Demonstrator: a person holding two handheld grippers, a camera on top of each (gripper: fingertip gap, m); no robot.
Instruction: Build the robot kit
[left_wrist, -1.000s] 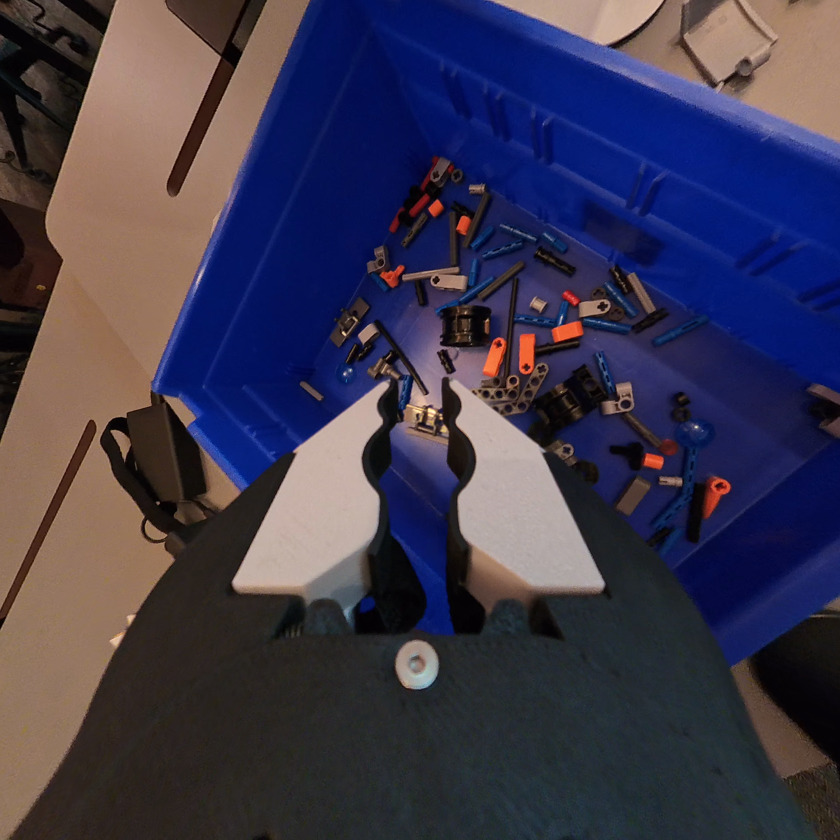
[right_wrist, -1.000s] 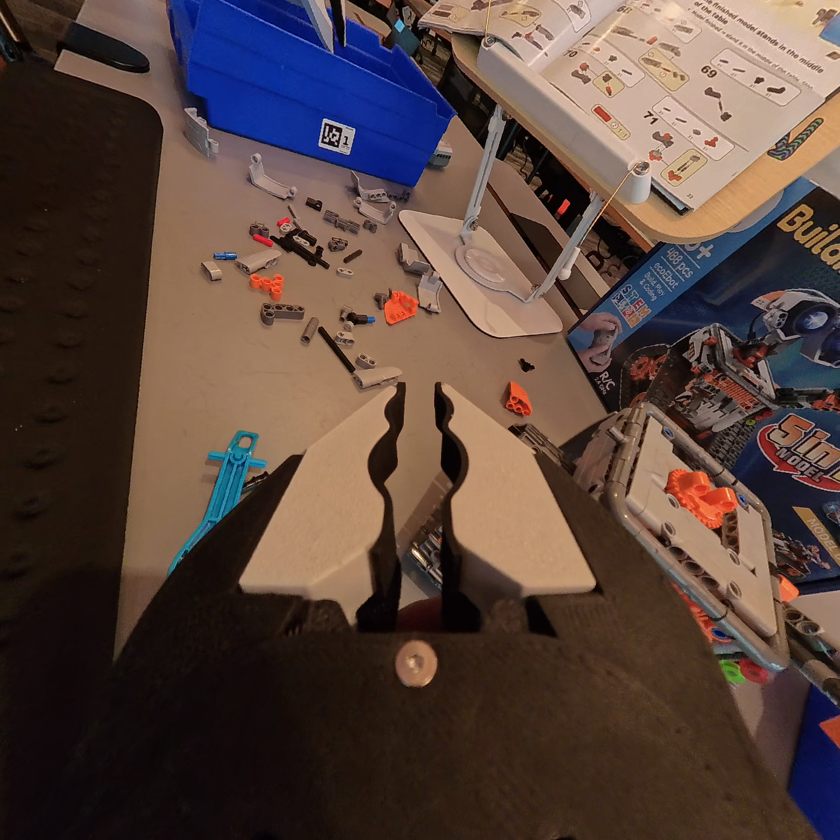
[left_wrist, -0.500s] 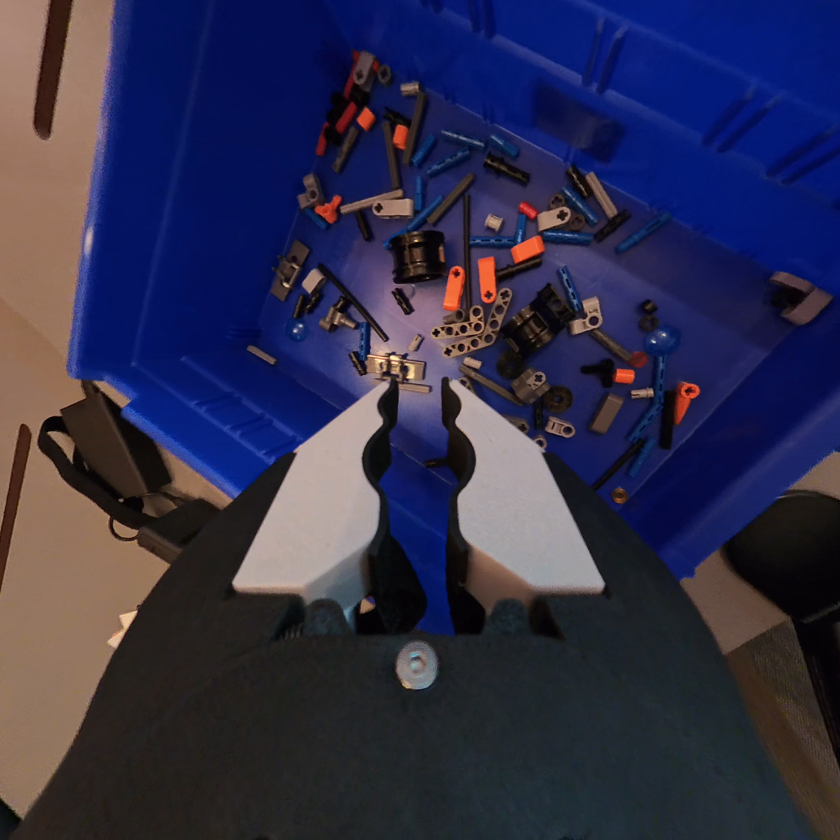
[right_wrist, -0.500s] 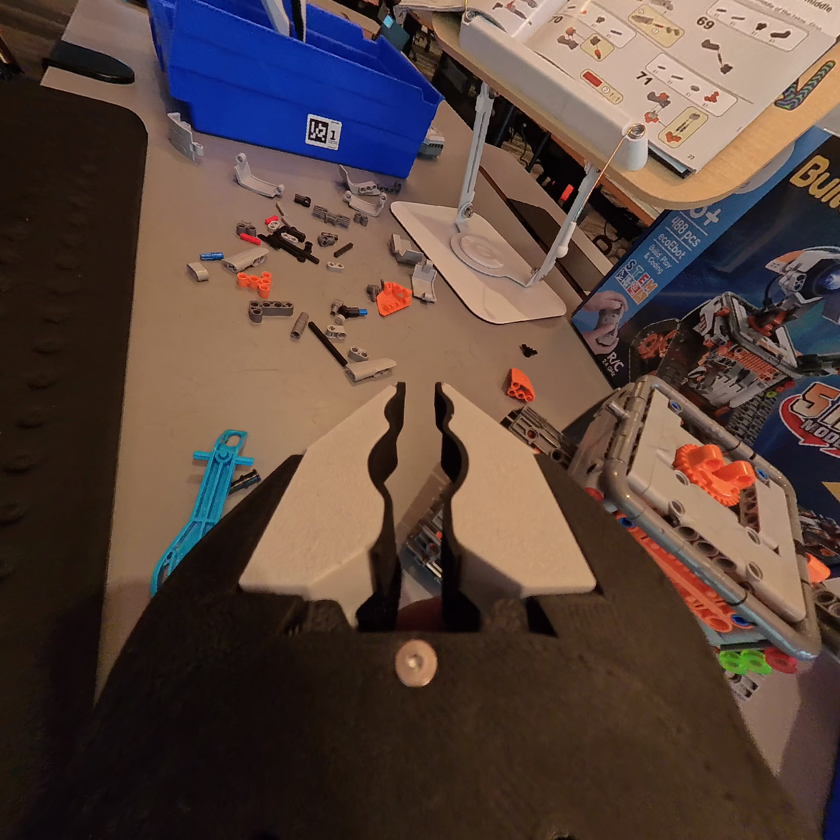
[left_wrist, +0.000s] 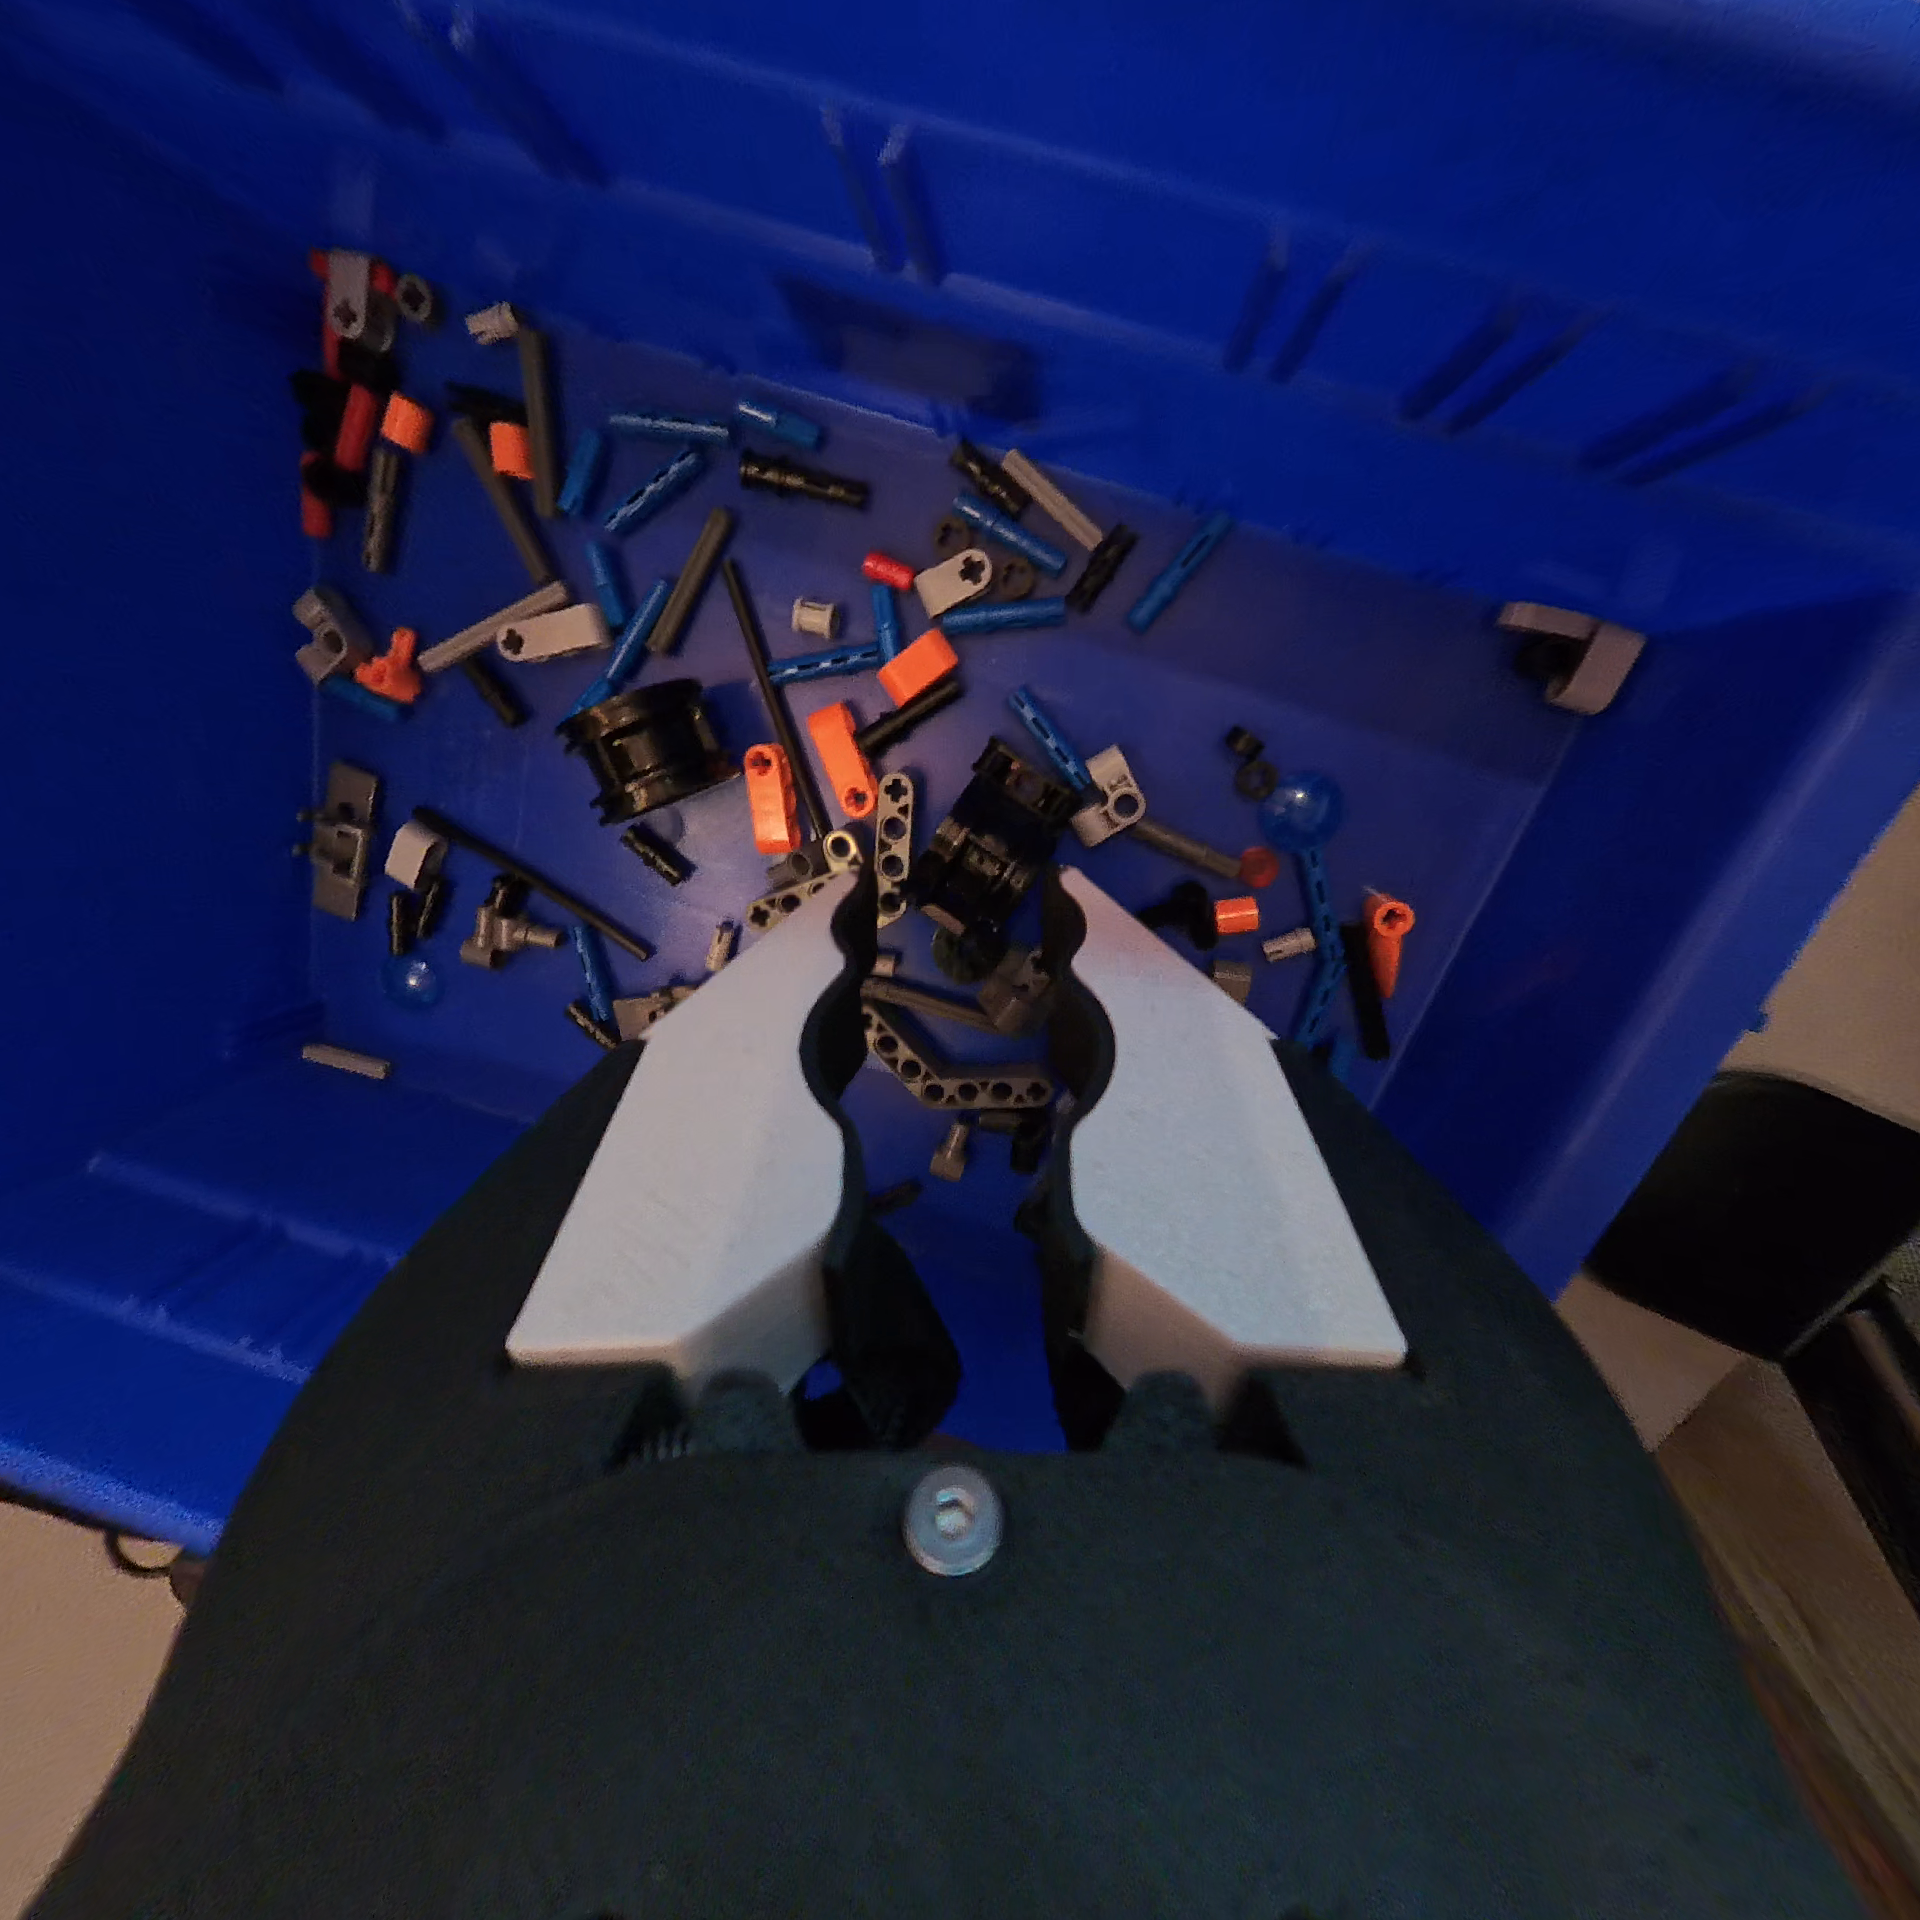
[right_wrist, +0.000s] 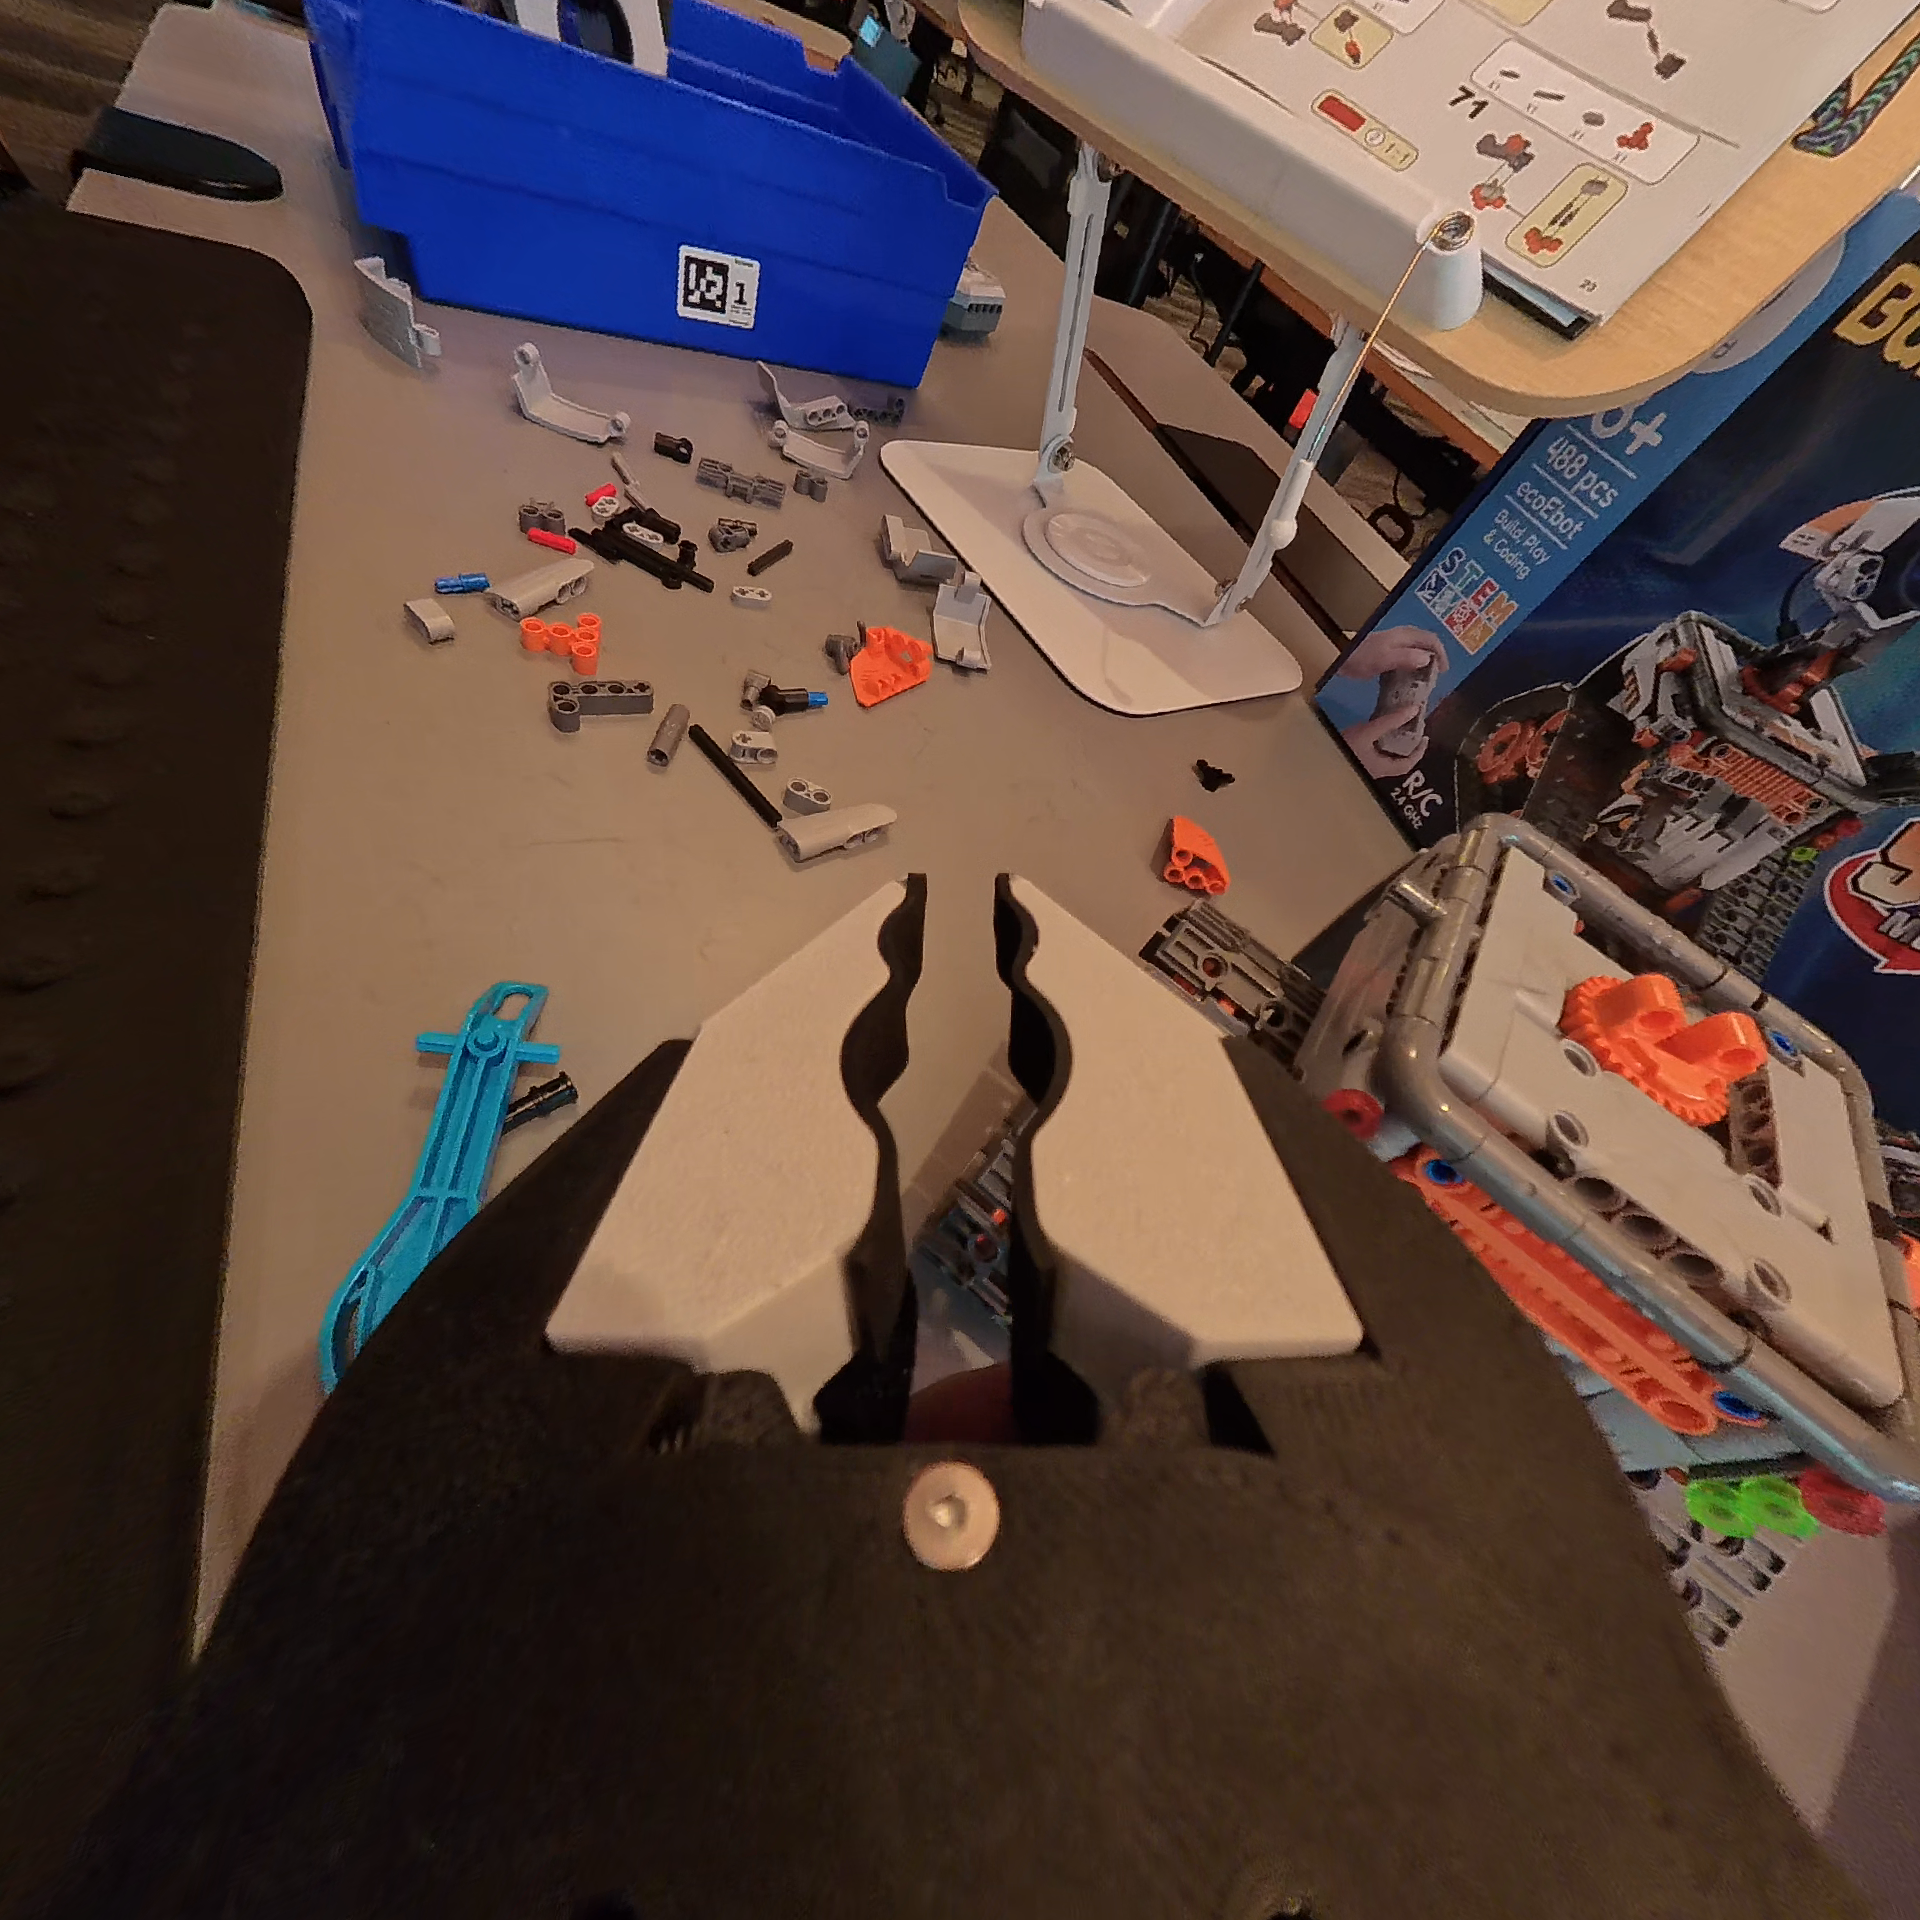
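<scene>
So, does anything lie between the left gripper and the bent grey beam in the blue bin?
Nothing visible does. The left gripper hangs open over the bent grey beam, seen between its fingers; a black wheel lies just beyond.

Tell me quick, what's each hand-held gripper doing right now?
Left hand-held gripper: open, empty, above small plastic building pieces in the blue plastic bin.
Right hand-held gripper: open, empty, over the grey table.

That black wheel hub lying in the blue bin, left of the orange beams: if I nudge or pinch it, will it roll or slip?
The wheel hub lies on its curved side, so a nudge would probably roll it across the bin floor. It looks like glossy hard plastic, so it may slip between the fingers. It looks rigid and is probably light.
</scene>
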